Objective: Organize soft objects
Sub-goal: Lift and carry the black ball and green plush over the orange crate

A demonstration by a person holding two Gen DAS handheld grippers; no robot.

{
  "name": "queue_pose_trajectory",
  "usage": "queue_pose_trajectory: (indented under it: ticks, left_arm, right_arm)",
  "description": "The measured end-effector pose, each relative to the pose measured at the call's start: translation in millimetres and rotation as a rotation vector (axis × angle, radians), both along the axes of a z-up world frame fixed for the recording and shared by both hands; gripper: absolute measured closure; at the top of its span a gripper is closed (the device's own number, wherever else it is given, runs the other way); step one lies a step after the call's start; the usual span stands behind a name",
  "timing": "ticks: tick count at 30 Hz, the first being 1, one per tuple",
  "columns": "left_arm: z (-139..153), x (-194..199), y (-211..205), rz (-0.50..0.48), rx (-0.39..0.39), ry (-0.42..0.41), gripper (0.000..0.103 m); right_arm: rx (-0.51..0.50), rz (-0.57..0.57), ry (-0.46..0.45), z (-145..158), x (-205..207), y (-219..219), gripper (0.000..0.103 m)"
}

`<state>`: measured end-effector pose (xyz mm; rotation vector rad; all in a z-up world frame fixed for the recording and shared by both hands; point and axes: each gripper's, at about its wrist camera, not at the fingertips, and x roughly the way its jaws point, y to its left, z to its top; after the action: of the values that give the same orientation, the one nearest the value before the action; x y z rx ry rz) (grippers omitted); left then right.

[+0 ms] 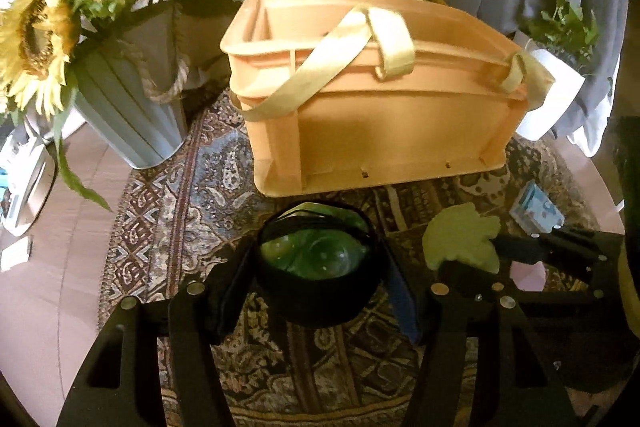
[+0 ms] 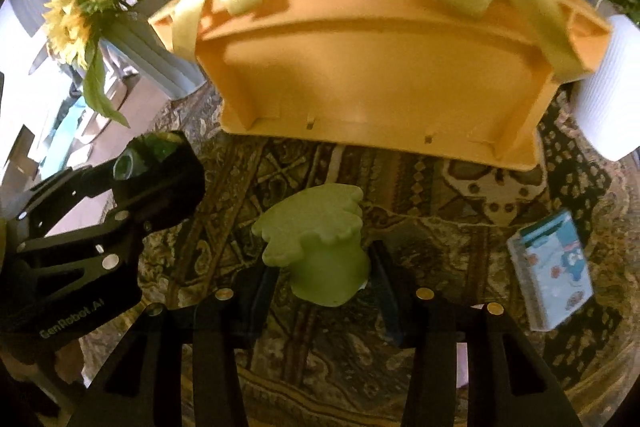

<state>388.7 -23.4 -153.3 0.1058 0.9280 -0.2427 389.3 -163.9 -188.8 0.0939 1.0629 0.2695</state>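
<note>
Soft green toy point(image 2: 320, 251) sits clamped between the right gripper point(image 2: 324, 283) fingers; a black-wrapped green bundle point(image 1: 316, 267) is clamped in the left gripper point(image 1: 316, 291). Squashy grips could slip short of the crate point(image 1: 380, 115) ahead.

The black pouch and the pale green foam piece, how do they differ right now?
The black pouch is dark, round and open-topped, with glossy green stuff showing inside; the green foam piece is pale, matte and solid with a scalloped edge. The pouch sits in the left tongs, the foam in the right tongs. Both are held before the orange basket.
</note>
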Motion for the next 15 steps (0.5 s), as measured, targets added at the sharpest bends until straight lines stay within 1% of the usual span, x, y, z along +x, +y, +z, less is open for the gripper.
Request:
queue_pose_trajectory:
  ticks: [7, 15]
  left_arm:
    - [19, -11, -3, 0.006, -0.001, -0.042, 0.041]
    - [43, -23, -11, -0.002, -0.012, -0.100, 0.041]
  right_arm:
    - [-0.009, -0.022, -0.057, 23, -12, -12, 0.056]
    - [0.008, -0.061, -0.131, 54, -21, -27, 0.056]
